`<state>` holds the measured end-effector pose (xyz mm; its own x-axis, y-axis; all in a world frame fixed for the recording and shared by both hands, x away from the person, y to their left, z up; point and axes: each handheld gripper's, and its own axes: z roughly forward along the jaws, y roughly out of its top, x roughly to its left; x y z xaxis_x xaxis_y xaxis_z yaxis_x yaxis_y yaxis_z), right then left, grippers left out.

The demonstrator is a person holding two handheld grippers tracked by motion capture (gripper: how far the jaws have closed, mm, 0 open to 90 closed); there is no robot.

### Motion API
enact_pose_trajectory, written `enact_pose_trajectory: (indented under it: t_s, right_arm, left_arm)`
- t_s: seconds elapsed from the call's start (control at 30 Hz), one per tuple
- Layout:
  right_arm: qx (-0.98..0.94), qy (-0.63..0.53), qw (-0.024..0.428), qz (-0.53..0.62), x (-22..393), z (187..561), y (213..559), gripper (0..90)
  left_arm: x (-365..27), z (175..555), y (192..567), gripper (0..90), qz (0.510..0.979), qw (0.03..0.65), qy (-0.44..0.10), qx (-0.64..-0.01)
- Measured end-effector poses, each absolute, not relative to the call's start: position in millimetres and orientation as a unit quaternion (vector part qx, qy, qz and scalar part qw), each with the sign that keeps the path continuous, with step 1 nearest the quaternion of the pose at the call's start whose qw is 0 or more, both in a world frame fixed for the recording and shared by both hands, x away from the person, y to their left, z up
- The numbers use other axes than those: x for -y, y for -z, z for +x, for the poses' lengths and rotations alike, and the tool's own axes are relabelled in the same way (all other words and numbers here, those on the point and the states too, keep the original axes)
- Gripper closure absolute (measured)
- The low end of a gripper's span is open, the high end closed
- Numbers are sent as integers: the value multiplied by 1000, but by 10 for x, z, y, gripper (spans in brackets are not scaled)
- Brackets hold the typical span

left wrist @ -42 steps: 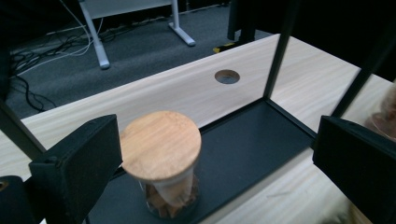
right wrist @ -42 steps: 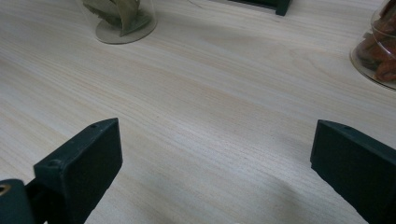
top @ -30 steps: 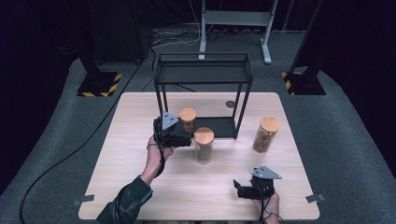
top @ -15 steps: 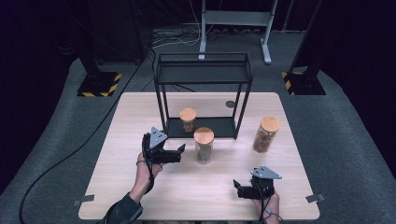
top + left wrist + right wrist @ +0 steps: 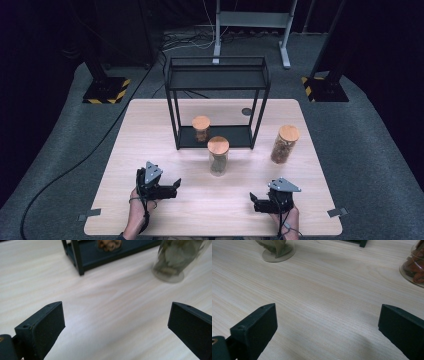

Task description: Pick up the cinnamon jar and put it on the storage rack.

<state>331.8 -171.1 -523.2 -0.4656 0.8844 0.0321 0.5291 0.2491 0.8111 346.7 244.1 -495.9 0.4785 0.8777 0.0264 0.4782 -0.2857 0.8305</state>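
Left tool [image 5: 172, 186] pulls back, jaws wide and empty; small jar [image 5: 201, 128] now sits on the rack's lower shelf [image 5: 235, 136]. Placement looks done; right tool [image 5: 256, 201] rests open on the counter [image 5: 150, 125].

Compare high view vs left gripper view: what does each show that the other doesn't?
High view alone: the right tool low at the near edge, the jar at the right with its wooden lid, the rack's top shelf and the floor. Left gripper view alone: the left tool from behind, jaws wide apart with bare table between them, and the leafy contents of the middle jar close up. Both: the middle jar, the rack's lower shelf and the jar on it.
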Motion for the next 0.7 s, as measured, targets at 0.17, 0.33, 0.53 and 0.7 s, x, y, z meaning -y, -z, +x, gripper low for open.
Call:
enact_pose_trajectory:
  t_s: [0.17, 0.33, 0.53, 0.7]
  right_arm:
    - [-757, -398, 225, 467, 1712, 3316, 5231, 17]
    - [-757, -398, 224, 467, 1712, 3316, 5231, 17]
    - [-757, -398, 224, 467, 1712, 3316, 5231, 17]
    - [-758, -397, 224, 466, 1710, 3318, 5232, 16]
  left_arm:
    - [-2554, 3361, 5086, 1, 757, 388, -242, -466]
    - [-2634, 3277, 5190, 1, 759, 372, -235, -481]
    - [-2694, 3244, 5262, 3, 761, 355, -230, -493]
    - [-2687, 3238, 5274, 8, 768, 336, -229, -494]
